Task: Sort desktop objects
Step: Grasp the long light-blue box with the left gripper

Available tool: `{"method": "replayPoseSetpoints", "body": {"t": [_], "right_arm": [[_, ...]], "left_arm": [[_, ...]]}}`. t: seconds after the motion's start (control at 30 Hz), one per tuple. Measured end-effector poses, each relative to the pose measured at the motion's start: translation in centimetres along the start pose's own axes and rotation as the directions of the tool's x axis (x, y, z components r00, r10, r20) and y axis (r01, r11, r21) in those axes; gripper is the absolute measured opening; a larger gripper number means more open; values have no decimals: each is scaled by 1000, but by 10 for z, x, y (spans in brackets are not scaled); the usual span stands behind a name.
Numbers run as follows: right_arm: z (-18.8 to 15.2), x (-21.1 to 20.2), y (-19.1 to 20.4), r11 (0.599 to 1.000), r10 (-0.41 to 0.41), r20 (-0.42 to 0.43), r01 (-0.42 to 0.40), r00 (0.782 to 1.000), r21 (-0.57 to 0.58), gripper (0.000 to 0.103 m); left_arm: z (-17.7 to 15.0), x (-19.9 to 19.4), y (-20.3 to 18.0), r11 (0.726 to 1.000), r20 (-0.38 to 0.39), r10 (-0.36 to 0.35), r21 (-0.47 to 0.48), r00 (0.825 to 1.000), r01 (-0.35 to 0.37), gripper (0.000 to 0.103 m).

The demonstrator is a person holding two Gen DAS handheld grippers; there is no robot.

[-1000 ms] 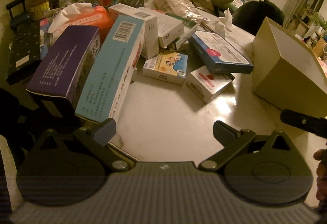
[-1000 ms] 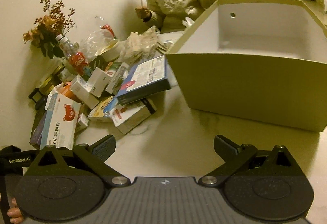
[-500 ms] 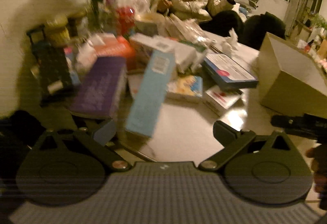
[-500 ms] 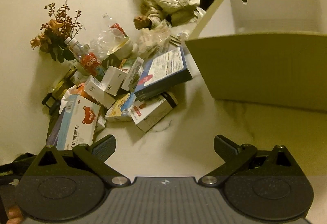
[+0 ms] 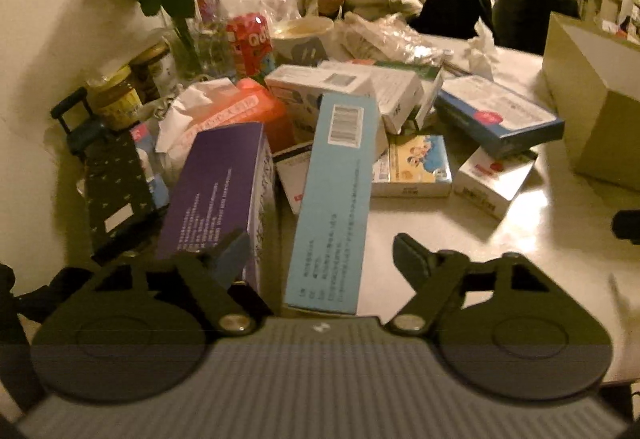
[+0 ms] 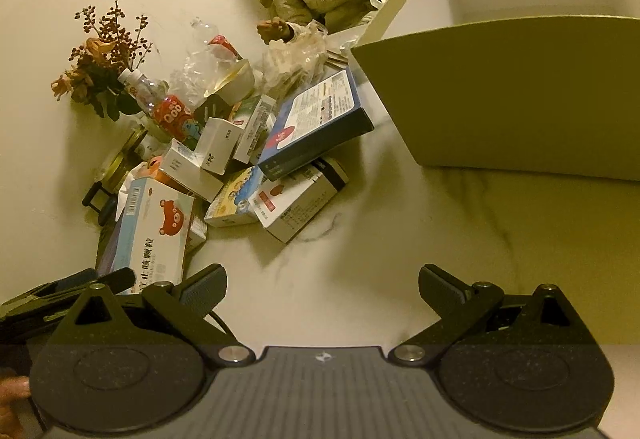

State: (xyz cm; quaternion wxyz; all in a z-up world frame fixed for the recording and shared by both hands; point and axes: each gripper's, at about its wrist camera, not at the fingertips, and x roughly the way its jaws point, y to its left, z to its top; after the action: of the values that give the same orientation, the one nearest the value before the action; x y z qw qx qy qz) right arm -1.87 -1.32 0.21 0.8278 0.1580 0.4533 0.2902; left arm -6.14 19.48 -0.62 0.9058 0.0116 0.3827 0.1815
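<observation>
**Closing on the blue box**

Left wrist view: the left hand-held gripper [image 5: 320,251] is closing around the blue box [image 5: 334,199], which stands on edge at the desk [image 5: 440,223] front; its pads aren't touching yet. Best to centre it before squeezing. The box's base is hidden.

Right wrist view: the right hand-held gripper [image 6: 322,287] is spread, empty, near the bin [image 6: 520,95]; the bin's inside is mostly cut off.

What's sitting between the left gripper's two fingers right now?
In the left wrist view, the light blue box stands between the closing left gripper fingers, not yet pinched; the purple box is beside the left finger.
</observation>
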Motion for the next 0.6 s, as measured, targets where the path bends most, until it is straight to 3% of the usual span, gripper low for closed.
{"method": "replayPoseSetpoints", "body": {"t": [0.13,0.2,0.47,0.6], "right_arm": [[-1,3,-1,1000,2,-8,-2,1000,12,103],[-2,5,-2,1000,3,-15,-2,1000,16,103],[-3,7,-4,999,-2,-19,3,1000,36,102],[-4,5,-6,999,10,-6,-9,1000,51,102]], "left_arm": [[2,5,-5,999,11,18,42,1000,-18,63],[4,11,-3,999,-19,-22,28,1000,23,39],[3,16,6,996,-24,-79,-30,997,79,36],[5,12,13,985,1,-146,-95,989,146,36]]}}
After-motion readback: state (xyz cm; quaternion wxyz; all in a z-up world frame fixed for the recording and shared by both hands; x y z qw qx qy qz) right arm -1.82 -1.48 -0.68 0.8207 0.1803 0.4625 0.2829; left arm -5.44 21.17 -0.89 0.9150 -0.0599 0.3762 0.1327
